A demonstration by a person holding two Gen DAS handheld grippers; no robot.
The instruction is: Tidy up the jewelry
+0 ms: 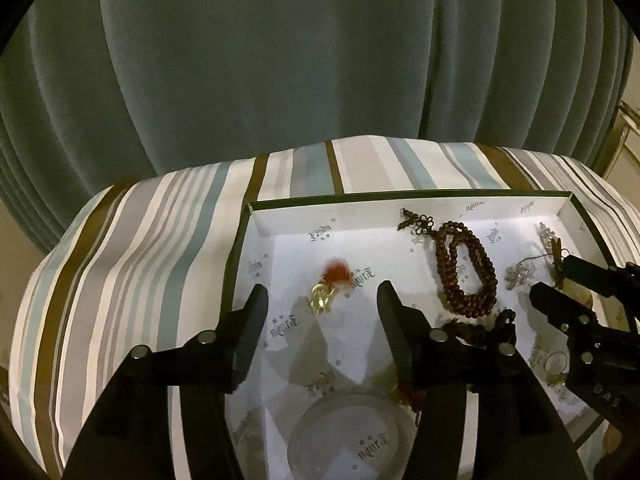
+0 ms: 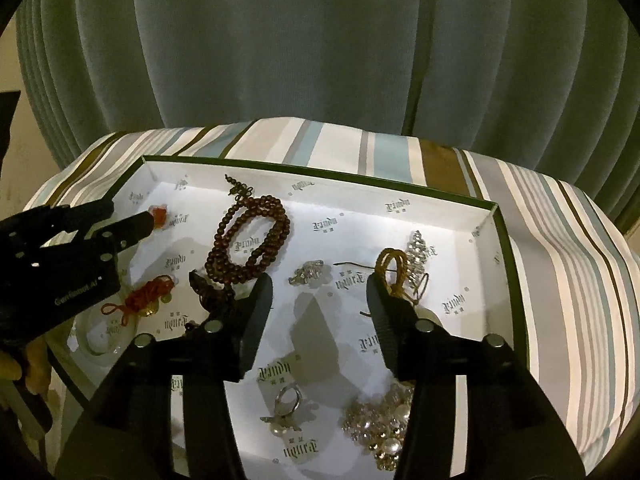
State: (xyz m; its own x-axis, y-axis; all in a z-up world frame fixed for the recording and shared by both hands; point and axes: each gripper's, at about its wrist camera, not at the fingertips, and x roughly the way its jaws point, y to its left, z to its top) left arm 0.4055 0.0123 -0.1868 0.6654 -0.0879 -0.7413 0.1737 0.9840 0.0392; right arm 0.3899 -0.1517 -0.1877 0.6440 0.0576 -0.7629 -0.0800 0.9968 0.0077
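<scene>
A shallow white-lined box [image 1: 256, 222] [image 2: 492, 216] on a striped cloth holds jewelry. My left gripper [image 1: 322, 294] is open above a gold pendant with a red tuft [image 1: 325, 294]; it also shows in the right wrist view [image 2: 132, 218] beside the tuft [image 2: 159, 216]. My right gripper [image 2: 320, 284] is open over a small silver piece [image 2: 307, 273]; it also shows in the left wrist view [image 1: 556, 276]. A brown bead necklace [image 1: 466, 270] [image 2: 250, 236] lies coiled mid-box. A golden-brown cord [image 2: 390, 274] touches the right finger.
A silver ring [image 2: 286, 400], a pearl-and-crystal cluster [image 2: 380, 424], a crystal brooch [image 2: 418, 250], a red knotted charm [image 2: 148, 294] and a clear bangle [image 1: 352, 432] lie in the box. A grey-green curtain [image 1: 320, 60] hangs behind.
</scene>
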